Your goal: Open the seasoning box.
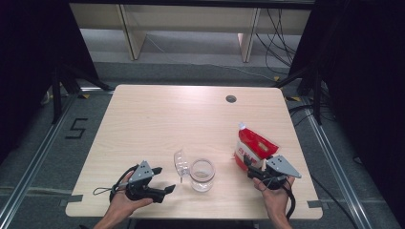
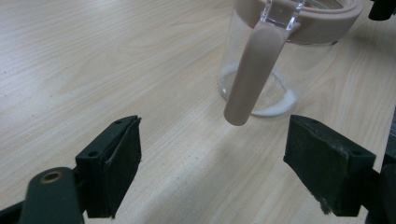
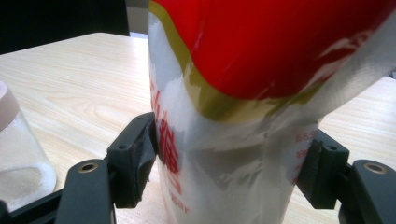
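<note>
My right gripper (image 1: 252,167) stands at the near right of the wooden table (image 1: 157,114), its jaws set wide around the lower body of a red-and-white pouch (image 1: 253,145). In the right gripper view both pads lie against the pouch's (image 3: 243,116) clear film sides, so I have it gripped, standing upright. My left gripper (image 1: 162,179) rests at the near left, jaws spread wide with nothing between them; its pads (image 2: 123,163) hang above bare tabletop. Between the two grippers stands a clear glass jar (image 1: 202,175) with a thin white layer in its bottom. Its hinged lid (image 1: 180,163) is open, tilted to the jar's left, and its pinkish strap (image 2: 254,70) hangs down the glass.
</note>
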The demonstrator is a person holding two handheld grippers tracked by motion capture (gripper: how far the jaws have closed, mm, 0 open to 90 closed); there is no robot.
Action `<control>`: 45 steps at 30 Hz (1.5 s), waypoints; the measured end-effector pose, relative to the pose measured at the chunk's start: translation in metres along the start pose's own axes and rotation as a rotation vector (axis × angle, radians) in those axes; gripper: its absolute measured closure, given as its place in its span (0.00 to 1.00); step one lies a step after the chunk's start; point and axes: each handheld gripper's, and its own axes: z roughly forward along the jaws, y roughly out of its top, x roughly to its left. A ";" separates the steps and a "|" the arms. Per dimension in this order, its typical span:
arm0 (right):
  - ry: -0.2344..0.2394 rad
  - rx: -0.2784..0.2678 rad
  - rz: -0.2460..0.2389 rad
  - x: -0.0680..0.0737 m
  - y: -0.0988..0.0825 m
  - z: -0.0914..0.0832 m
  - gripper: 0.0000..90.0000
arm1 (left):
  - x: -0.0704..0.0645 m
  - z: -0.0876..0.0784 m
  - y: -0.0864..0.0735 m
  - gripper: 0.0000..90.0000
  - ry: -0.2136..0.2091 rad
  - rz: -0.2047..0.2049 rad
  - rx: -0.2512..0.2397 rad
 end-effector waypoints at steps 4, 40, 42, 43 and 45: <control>-0.012 0.003 -0.010 0.002 0.000 0.000 0.35 | -0.001 0.000 0.000 0.20 -0.001 -0.006 -0.005; 0.188 -0.046 -0.152 -0.014 -0.011 0.016 0.17 | -0.002 0.002 -0.001 0.21 -0.014 -0.025 0.003; 0.188 -0.048 -0.169 -0.014 -0.012 0.018 0.18 | -0.002 0.002 -0.001 0.21 -0.015 -0.026 -0.001; 0.188 -0.048 -0.169 -0.014 -0.012 0.018 0.18 | -0.002 0.002 -0.001 0.21 -0.015 -0.026 -0.001; 0.172 -0.024 -0.132 -0.012 -0.013 0.017 0.20 | -0.003 0.003 -0.001 0.21 -0.017 -0.028 -0.012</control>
